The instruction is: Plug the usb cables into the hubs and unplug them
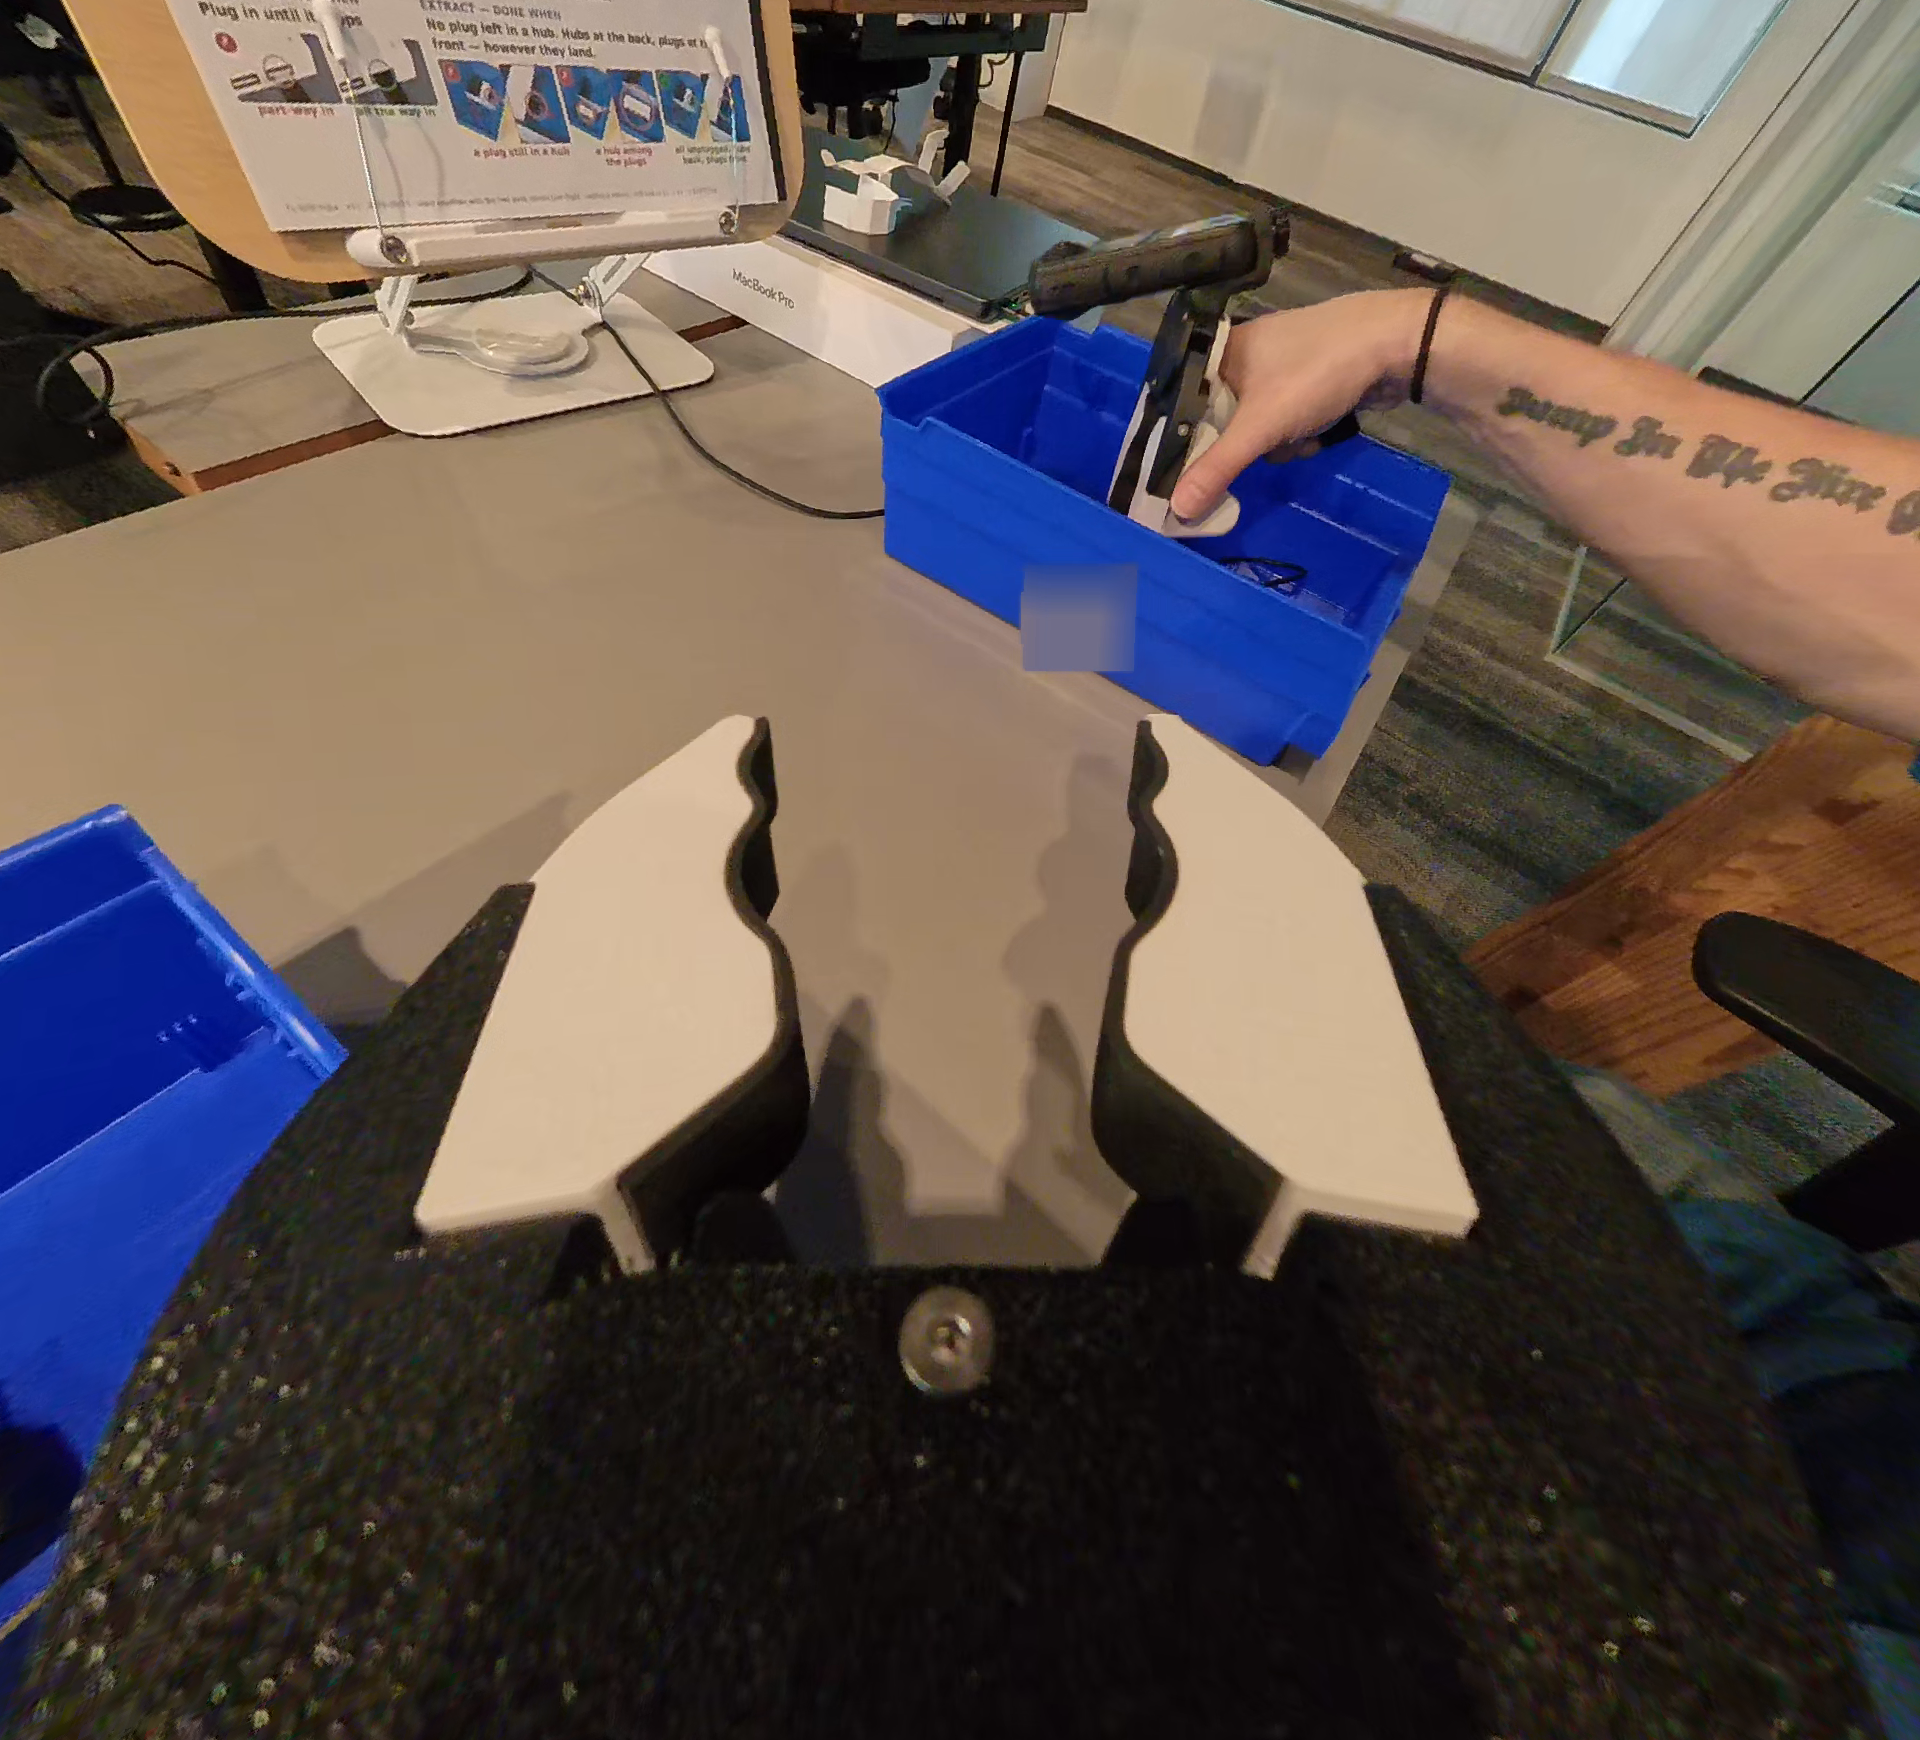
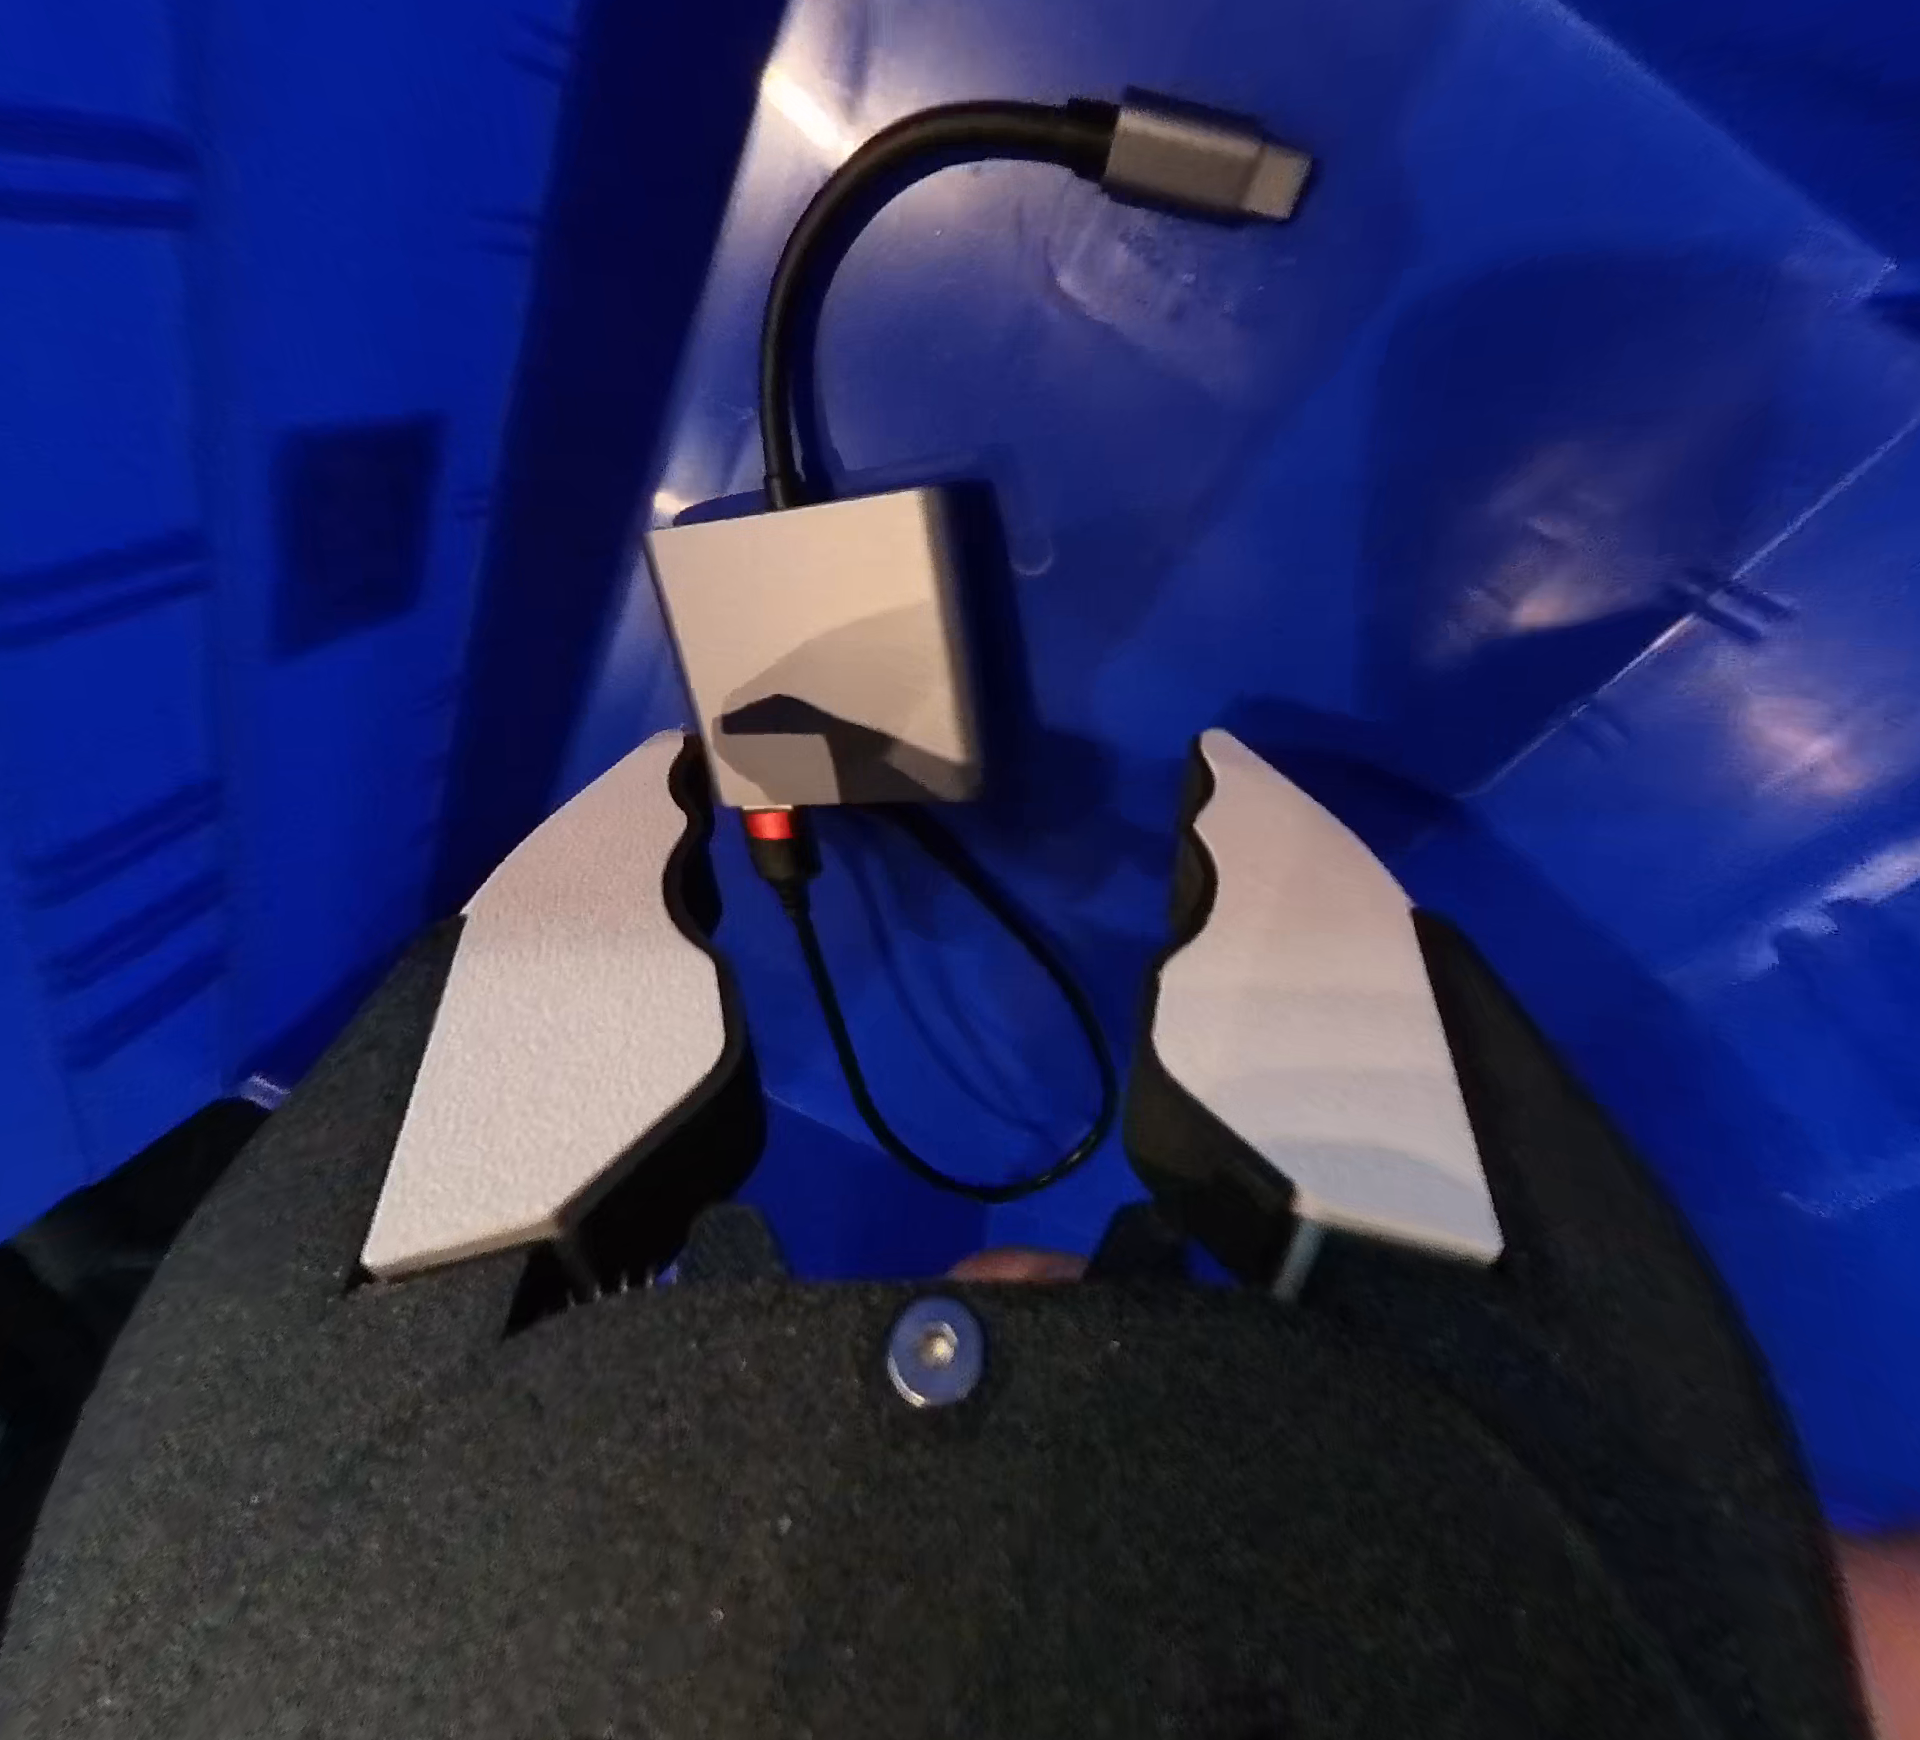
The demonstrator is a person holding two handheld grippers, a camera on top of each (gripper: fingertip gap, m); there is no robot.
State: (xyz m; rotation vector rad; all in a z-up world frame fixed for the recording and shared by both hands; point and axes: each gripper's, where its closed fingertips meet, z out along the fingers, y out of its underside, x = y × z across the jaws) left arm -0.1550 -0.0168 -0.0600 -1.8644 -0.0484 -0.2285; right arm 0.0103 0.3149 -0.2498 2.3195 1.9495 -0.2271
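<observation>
Spread wide and empty, the left tool [image 1: 951,843] hangs over the grey surface [image 1: 416,651]. Farther off, the right tool [image 2: 940,843], parted and gripping nothing, reaches into a blue bin [image 1: 1164,641], where a grey hub [image 2: 821,641] lies with a red-tipped cable [image 2: 774,833] plugged in.

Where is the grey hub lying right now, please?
In the right wrist view the hub lies on the floor of the blue bin, just beyond the open right gripper, nearer its left finger, with a red-tipped plug in its near edge.
</observation>
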